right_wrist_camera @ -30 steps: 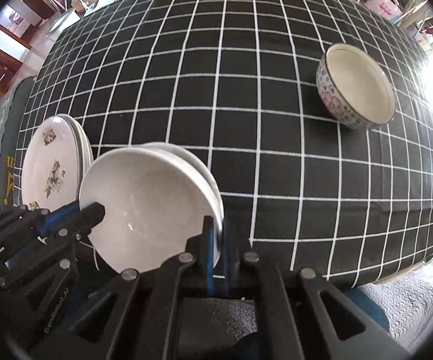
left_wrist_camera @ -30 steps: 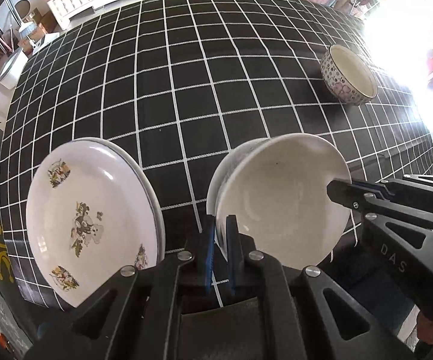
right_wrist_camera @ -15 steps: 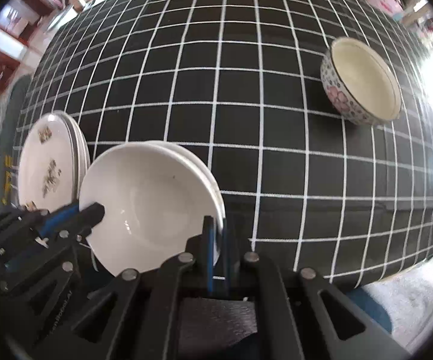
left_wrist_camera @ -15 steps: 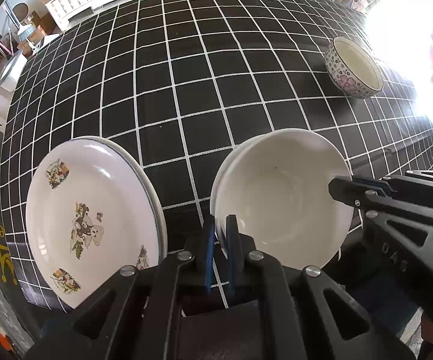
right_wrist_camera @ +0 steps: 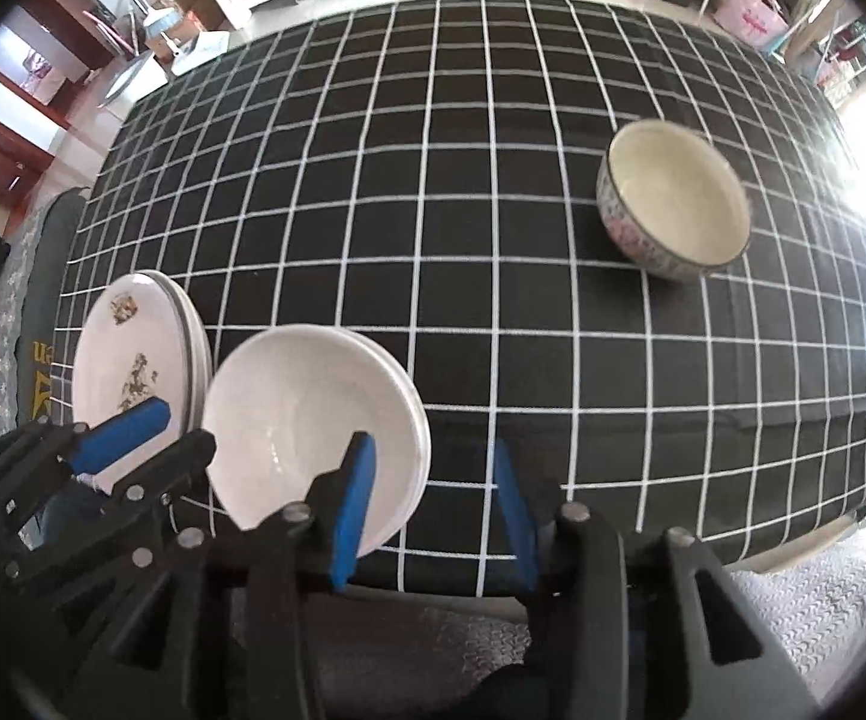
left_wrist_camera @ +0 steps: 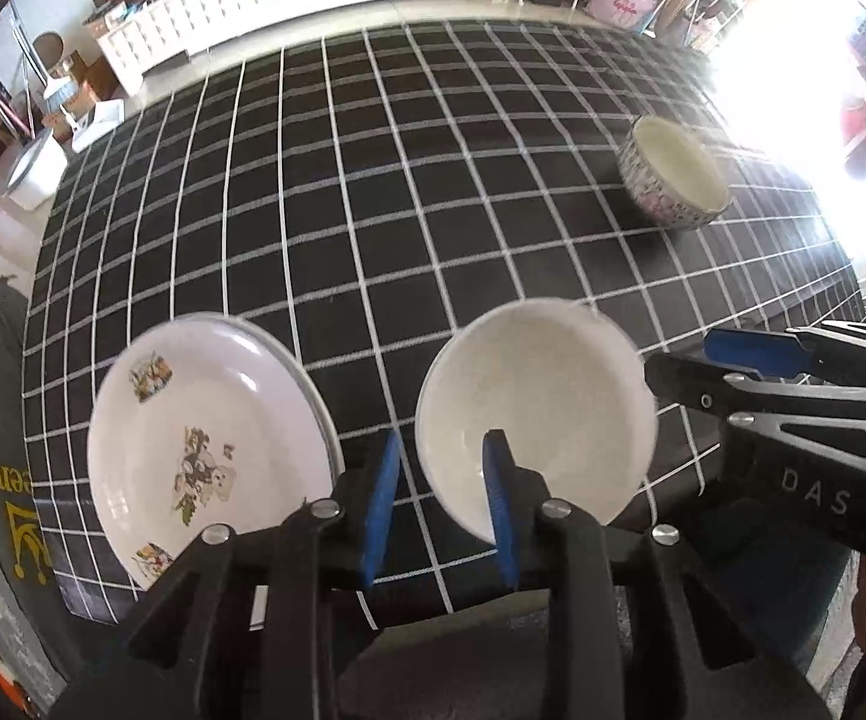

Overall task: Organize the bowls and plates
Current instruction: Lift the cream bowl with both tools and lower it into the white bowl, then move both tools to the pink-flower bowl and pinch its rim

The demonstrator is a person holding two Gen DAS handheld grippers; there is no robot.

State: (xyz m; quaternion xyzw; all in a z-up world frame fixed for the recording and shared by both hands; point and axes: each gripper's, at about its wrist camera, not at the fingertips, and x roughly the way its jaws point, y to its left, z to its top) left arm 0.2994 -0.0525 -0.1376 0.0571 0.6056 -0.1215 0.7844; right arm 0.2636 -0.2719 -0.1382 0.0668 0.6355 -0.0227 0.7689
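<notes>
Now both my claws are apart: left claw (left_wrist_camera: 439,498), right claw (right_wrist_camera: 433,504). White bowls (left_wrist_camera: 535,420) sit stacked by the plates (left_wrist_camera: 205,456) at the worktop's near edge; the flowery bowl (right_wrist_camera: 673,198) waits far right.

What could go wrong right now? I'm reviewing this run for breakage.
Both grippers are open, yet each straddles the rim of the white bowl. Pulling the left gripper or right gripper back crookedly could snag it. The bowl and the plates sit near the table edge.
</notes>
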